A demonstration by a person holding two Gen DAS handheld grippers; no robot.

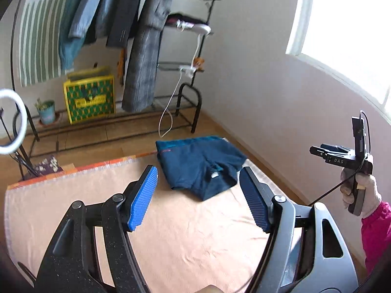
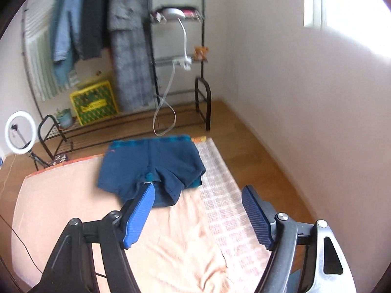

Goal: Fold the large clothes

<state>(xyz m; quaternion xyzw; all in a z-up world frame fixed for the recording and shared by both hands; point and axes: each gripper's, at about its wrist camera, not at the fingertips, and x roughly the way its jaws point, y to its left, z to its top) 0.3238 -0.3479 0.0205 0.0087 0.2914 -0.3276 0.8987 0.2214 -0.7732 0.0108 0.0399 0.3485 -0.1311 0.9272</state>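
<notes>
On the peach sheet (image 1: 183, 232) dark blue shorts (image 1: 200, 166) are lying folded. Both the left gripper (image 1: 198, 195) and the right gripper (image 2: 199, 214) are hanging wide open above, holding nothing.

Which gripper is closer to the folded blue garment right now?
Probably the left gripper, hovering open before the folded blue garment. The right gripper, also open, is raised off toward the wall side.
</notes>
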